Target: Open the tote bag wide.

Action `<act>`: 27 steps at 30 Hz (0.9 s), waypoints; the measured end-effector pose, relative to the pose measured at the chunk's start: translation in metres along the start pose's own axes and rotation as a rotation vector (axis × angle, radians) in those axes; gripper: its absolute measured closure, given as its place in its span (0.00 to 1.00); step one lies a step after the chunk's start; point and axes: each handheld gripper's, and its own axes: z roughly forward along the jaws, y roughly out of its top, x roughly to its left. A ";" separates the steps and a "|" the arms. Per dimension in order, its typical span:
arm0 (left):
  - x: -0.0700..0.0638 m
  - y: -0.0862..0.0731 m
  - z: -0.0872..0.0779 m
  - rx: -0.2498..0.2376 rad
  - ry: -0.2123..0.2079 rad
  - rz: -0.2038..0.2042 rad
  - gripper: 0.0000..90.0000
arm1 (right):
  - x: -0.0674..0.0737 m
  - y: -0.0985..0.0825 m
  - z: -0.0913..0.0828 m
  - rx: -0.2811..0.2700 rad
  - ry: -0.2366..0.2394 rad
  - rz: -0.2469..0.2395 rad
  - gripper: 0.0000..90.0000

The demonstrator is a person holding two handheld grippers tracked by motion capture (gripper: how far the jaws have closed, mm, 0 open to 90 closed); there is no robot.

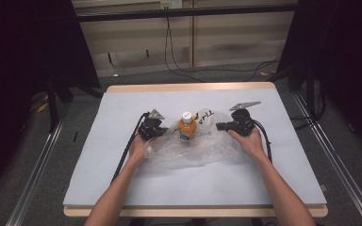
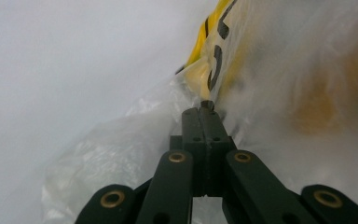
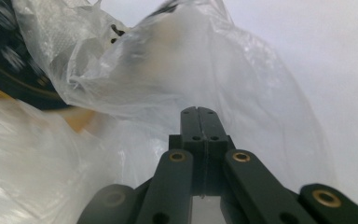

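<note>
- Forearms come in from the bottom edge of the high view, and both my hands sit low on the white table cover (image 1: 99, 155), one each side of the clear plastic bag (image 1: 193, 150).
- Left gripper (image 1: 153, 132): in its own view the jaws are pressed together, and I judge a fold of bag film is pinched at their tip, right under the yellow print (image 2: 205, 60) on the film.
- Right gripper (image 1: 222, 126): jaws together too, film bunched around the tips in its own view; whether film is caught between them I can't tell.
- Bottle (image 1: 187, 127), orange with a white cap, stands upright mid-table between the two grippers, in the bag's mouth as far as I can judge; long axis vertical, cap pointing up.
- Step in hand, as I read it: holding the bag's mouth at both sides around the bottle.
- Next move calls for drawing both sides evenly so the bottle doesn't tip.
- Farther off, cables (image 1: 179, 61) trail across the floor beyond the table.
</note>
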 end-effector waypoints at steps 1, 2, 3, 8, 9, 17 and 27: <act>0.000 0.000 0.000 0.000 0.000 0.000 1.00 | 0.000 0.000 0.000 0.000 0.000 0.000 1.00; 0.001 -0.003 -0.003 0.004 0.012 0.001 1.00 | -0.003 -0.004 0.003 0.015 -0.010 0.004 1.00; 0.002 -0.004 -0.005 0.013 0.015 0.004 1.00 | -0.005 -0.007 0.004 0.019 -0.017 0.011 1.00; 0.011 -0.008 -0.013 0.034 0.029 0.021 1.00 | -0.011 -0.014 0.005 0.068 -0.064 -0.012 1.00; 0.013 -0.010 -0.013 0.032 0.030 0.017 1.00 | -0.018 -0.016 0.004 0.056 -0.083 0.002 1.00; 0.033 -0.015 -0.012 -0.016 0.021 -0.042 1.00 | -0.042 -0.018 0.002 0.006 -0.123 0.032 1.00; 0.055 -0.021 -0.014 -0.053 0.069 -0.100 1.00 | -0.053 -0.015 0.003 -0.013 -0.190 0.047 1.00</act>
